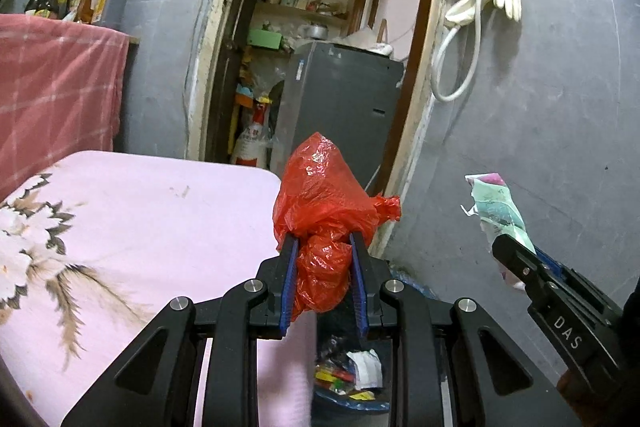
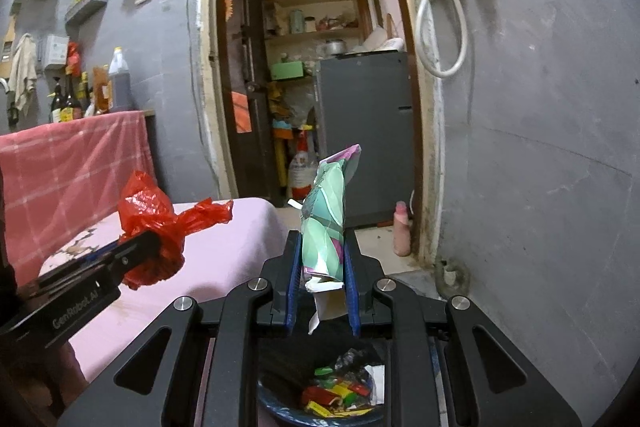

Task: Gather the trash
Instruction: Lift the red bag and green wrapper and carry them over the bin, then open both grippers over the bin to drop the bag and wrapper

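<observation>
Both pieces of rubbish are held above the bin, so the step in hand looks like the drop. The left gripper [image 1: 324, 247] has its jaws pinching a crumpled red plastic bag [image 1: 320, 195] at the centre of the left wrist view, the bag bulging above the blue pads and hanging a little below them. The right gripper [image 2: 323, 247] pinches a green and pink wrapper [image 2: 326, 223], which stands upright between its pads at the centre of the right wrist view. The bin [image 2: 320, 403] shows at the bottom centre of both views, right under the fingers, already holding bright scraps and paper. A bed with a pink flowered cover [image 1: 140, 211] fills the lower left, close beside the bin. To do this well, I would bring each gripper squarely over the bin's mouth before letting go, since the light bag may drift and could land on the bed or the floor. Lowering toward the rim first, then spreading the jaws fully, should let the clinging plastic fall free; the wrapper's torn white end may catch on a pad.
</observation>
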Tool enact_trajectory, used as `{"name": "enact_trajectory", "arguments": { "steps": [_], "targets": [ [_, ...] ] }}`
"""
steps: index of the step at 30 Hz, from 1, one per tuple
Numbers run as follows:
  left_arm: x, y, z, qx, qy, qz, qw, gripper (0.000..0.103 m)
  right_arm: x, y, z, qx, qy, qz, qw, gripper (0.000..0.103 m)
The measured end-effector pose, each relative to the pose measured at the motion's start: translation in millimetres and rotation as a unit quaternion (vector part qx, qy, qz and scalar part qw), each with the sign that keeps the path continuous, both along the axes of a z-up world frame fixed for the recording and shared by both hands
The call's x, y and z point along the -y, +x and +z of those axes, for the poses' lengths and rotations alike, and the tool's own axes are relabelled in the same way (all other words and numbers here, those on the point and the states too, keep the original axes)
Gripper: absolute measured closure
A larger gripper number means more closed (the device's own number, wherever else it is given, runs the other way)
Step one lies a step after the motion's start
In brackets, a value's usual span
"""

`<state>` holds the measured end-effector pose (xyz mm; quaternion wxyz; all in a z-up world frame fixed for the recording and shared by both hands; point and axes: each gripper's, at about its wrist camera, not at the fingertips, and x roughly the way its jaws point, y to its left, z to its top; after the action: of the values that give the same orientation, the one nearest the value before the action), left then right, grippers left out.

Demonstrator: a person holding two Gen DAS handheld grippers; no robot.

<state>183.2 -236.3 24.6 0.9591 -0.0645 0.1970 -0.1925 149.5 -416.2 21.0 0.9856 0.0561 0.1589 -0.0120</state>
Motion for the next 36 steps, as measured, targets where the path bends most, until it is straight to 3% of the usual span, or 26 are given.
{"name": "enact_trajectory", "arguments": {
  "steps": [17, 36],
  "targets": [
    [41.8, 2.9, -38.0, -0.048, 0.035, -0.005, 0.9982, 0.082, 33.8, -2.8, -37.4, -0.043, 0.024, -0.014, 0.999, 0.085],
    [51.0, 12.2, -57.7, -0.093, 0.058, 0.002, 0.994, 0.082, 38.3, 9.5, -58.9, -0.086, 0.032, -0.011, 0.996, 0.084]
  ]
}}
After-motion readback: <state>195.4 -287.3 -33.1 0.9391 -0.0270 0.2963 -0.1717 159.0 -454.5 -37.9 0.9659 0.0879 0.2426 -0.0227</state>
